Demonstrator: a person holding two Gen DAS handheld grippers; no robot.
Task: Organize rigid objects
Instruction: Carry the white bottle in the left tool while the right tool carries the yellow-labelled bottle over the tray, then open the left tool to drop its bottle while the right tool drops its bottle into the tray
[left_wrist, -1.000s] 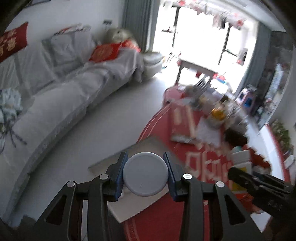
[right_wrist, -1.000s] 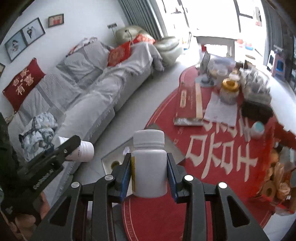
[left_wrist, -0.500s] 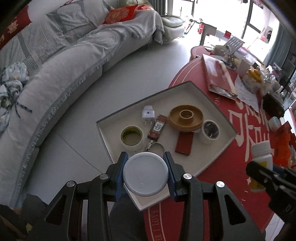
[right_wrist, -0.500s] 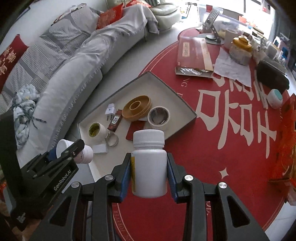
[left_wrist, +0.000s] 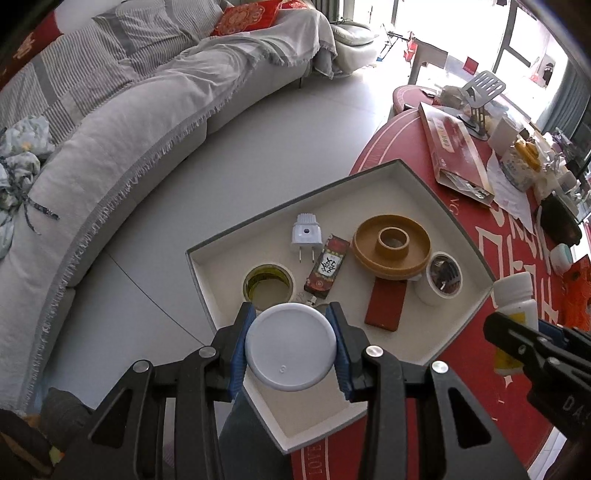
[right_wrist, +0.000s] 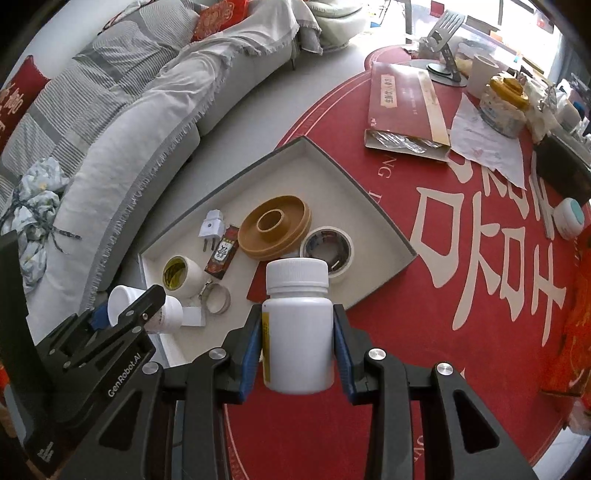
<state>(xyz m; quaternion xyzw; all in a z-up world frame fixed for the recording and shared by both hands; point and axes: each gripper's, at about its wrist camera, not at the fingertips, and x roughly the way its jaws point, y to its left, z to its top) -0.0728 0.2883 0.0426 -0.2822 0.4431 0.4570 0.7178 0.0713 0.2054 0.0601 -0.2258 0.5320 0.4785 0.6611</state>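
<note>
My left gripper (left_wrist: 291, 345) is shut on a white bottle (left_wrist: 291, 349) seen end-on as a round disc, hovering over the near corner of the cream tray (left_wrist: 436, 206). In the right wrist view that bottle (right_wrist: 147, 310) lies sideways above the tray's left end. My right gripper (right_wrist: 297, 343) is shut on an upright white pill bottle (right_wrist: 297, 325) above the tray's (right_wrist: 354, 188) near edge. In the tray lie a brown ring dish (left_wrist: 391, 247), a white plug (left_wrist: 306, 236), two tape rolls (left_wrist: 267, 286) (left_wrist: 441, 278), a small dark box (left_wrist: 327, 267) and a flat red box (left_wrist: 386, 304).
The tray sits at the edge of a round table with a red cloth (right_wrist: 461, 332). Farther back on it are a long red box (right_wrist: 402, 107), a phone stand (right_wrist: 443, 40) and a yellow-lidded jar (right_wrist: 504, 107). A grey sofa (left_wrist: 129, 140) curves beyond the floor.
Both grippers have come down and tilted toward the table, so the tray now fills the middle of each view. Each keeps its bottle in the same grip.
</note>
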